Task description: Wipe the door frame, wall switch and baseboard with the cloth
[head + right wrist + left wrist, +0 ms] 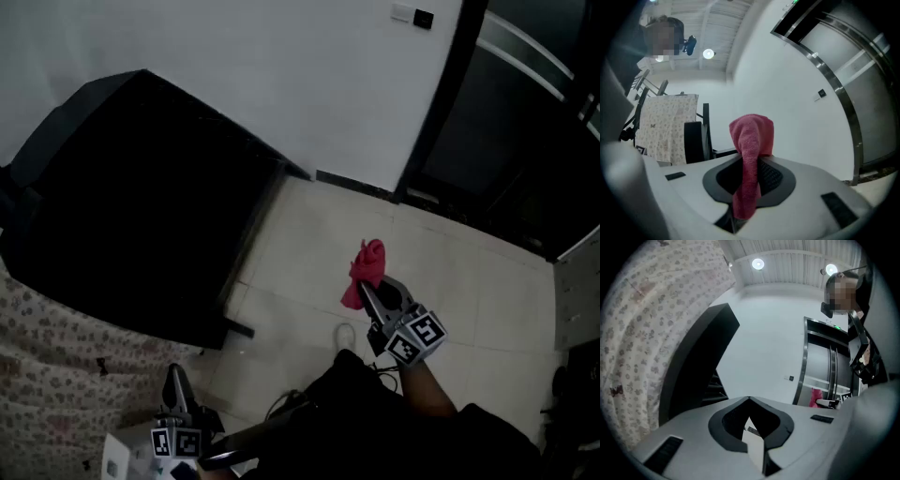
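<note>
A pink-red cloth (367, 270) hangs over the tiled floor, with my right gripper (371, 292) shut on it. In the right gripper view the cloth (751, 136) stands up between the jaws and folds over their tips. The dark door frame (441, 94) rises at the upper right, and the wall switch (401, 12) sits on the white wall to its left. A dark baseboard (352, 181) runs along the foot of that wall. My left gripper (174, 380) is low at the left, shut and holding nothing, far from the wall.
A big black slab-like piece (141, 187) leans at the left, its foot (239, 328) sticking out onto the floor. Floral fabric (56, 366) lies at the lower left. A grey cabinet (577, 300) stands at the right edge. The person's shoe (345, 336) is below the cloth.
</note>
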`<state>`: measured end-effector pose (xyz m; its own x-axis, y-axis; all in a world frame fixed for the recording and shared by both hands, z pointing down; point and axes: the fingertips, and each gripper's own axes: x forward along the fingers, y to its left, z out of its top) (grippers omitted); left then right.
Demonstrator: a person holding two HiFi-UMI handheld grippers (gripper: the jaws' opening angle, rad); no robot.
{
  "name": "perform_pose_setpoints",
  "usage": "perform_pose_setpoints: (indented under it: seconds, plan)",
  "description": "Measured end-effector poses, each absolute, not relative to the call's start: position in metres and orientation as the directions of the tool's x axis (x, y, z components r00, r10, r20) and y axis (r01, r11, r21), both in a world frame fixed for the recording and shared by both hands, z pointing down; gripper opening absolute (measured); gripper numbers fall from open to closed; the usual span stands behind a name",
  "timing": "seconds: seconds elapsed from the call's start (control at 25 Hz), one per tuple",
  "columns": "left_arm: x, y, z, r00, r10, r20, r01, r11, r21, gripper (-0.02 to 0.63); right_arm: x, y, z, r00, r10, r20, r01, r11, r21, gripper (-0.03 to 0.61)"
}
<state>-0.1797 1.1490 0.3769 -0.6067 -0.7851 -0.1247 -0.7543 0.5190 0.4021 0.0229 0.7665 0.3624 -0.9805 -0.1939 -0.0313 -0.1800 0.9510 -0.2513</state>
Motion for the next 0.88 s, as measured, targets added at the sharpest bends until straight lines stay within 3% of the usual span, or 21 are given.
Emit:
perform_pose_setpoints:
  seconds: [0.12, 0.28, 0.48, 0.68, 0.88]
  plan:
    - [-0.19, 1.109, 0.4, -0.601, -0.792, -0.104, -0.757, 0.523, 0.392, -0.002, 0.021, 0.722, 0.384, -0.974, -0.224, -0.034, -0.207, 0.942, -0.265, 0.06]
    - [-0.213, 0.992, 0.368, -0.599, -0.79, -0.134, -0.771, 0.523, 0.363, -0.002, 0.013, 0.618, 0.367, -0.966, -0.25, -0.057, -0.228, 0.939, -0.256, 0.06]
    - [-0.233, 0.828, 0.333, -0.492, -0.843, -0.216, -0.847, 0.406, 0.342, -0.002, 0.018, 0.498, 0.351, -0.958, -0.282, -0.054, -0.267, 0.944, -0.194, 0.06]
    - [-0.254, 0.684, 0.317, -0.316, -0.923, -0.217, -0.922, 0.245, 0.301, -0.002, 0.033, 0.404, 0.338, -0.906, -0.416, -0.077, -0.397, 0.899, -0.185, 0.06]
    - [-0.315, 0.573, 0.334, -0.206, -0.956, -0.207, -0.936, 0.131, 0.326, -0.002, 0.022, 0.334, 0.36, -0.835, -0.55, -0.019, -0.538, 0.823, -0.184, 0.06]
